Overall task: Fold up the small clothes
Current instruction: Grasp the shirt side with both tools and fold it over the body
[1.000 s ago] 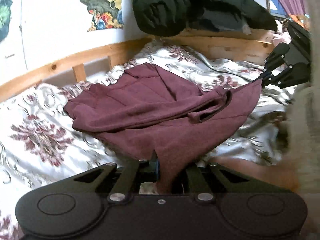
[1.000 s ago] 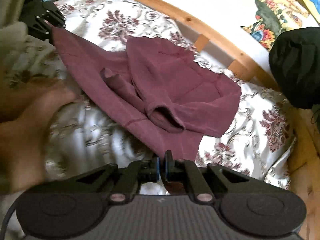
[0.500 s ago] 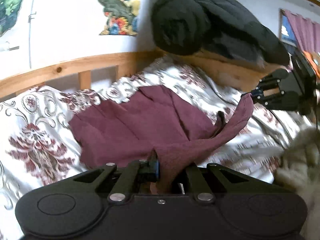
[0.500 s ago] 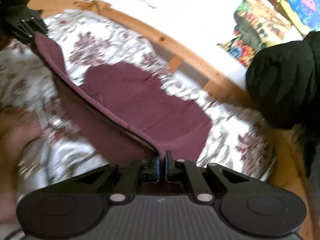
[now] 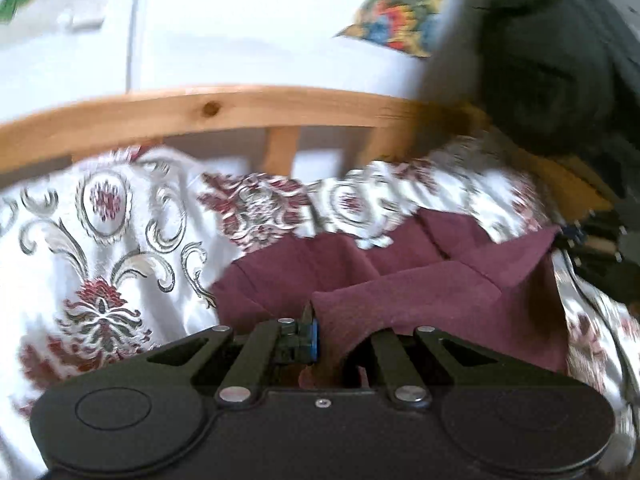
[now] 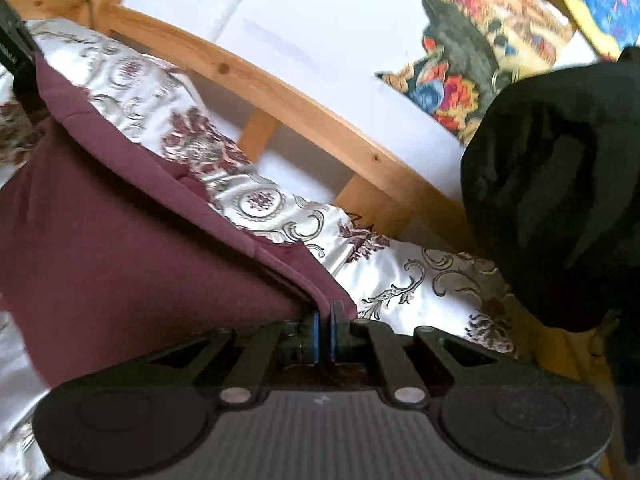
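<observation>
A maroon sweatshirt (image 5: 420,292) lies on the floral bedspread (image 5: 100,240), with its near edge lifted and drawn over the rest. My left gripper (image 5: 320,332) is shut on one corner of that edge. The cloth covers its right finger. In the right wrist view the same sweatshirt (image 6: 120,240) stretches from my right gripper (image 6: 325,320), shut on the other corner, up to the left gripper (image 6: 20,60) at the top left. The right gripper (image 5: 576,240) shows blurred at the right edge of the left wrist view, at the far corner of the cloth.
A wooden bed rail (image 5: 240,108) runs close behind the sweatshirt along a white wall with colourful posters (image 6: 480,52). A bulky black jacket (image 6: 560,180) hangs over the rail at the right. The bedspread (image 6: 420,280) shows between sweatshirt and rail.
Both grippers have carried the held edge towards the bed rail, over the rest of the sweatshirt. The loose sleeve and a person's hand seen earlier are out of view.
</observation>
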`<state>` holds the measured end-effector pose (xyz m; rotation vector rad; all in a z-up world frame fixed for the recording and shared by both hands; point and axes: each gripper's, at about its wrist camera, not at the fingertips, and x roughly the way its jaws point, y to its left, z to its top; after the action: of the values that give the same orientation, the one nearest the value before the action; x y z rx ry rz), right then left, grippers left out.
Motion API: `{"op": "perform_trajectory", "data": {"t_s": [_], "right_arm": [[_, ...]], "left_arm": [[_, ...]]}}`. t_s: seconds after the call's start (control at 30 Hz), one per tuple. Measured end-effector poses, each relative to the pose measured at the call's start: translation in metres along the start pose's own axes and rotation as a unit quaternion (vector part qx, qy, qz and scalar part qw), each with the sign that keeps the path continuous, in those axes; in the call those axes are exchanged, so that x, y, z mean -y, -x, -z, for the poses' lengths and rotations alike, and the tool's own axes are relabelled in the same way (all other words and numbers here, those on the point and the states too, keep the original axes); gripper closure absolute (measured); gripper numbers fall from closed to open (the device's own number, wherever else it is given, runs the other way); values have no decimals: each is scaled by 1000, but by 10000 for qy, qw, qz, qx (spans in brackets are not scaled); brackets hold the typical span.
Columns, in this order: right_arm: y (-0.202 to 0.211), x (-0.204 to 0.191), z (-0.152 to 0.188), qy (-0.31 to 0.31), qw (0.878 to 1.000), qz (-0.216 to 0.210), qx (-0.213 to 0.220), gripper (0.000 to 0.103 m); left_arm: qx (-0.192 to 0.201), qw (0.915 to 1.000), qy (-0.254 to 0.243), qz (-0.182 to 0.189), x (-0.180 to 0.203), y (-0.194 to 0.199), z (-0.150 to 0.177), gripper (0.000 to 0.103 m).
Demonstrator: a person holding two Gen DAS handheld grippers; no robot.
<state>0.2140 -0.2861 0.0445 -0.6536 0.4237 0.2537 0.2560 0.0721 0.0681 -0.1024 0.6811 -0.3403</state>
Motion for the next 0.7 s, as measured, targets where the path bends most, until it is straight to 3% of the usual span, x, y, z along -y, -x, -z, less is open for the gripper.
{"op": "perform_trajectory", "data": {"t_s": [0.33,0.5,0.7], "right_arm": [[-82,7,-10,-475,9983,-92,-338,97],[-96,3,-5,-611,9968,-180,-486,97],[-98,6,-1,-940,9938,-202,-552,95]], "left_arm": [[-276,9971,709,-65,-41,-62,-13,97],[-559,9942,917,-99,-48,-75,-15,96],[-634,9930,991,-127,-49,-80,-18,94]]}}
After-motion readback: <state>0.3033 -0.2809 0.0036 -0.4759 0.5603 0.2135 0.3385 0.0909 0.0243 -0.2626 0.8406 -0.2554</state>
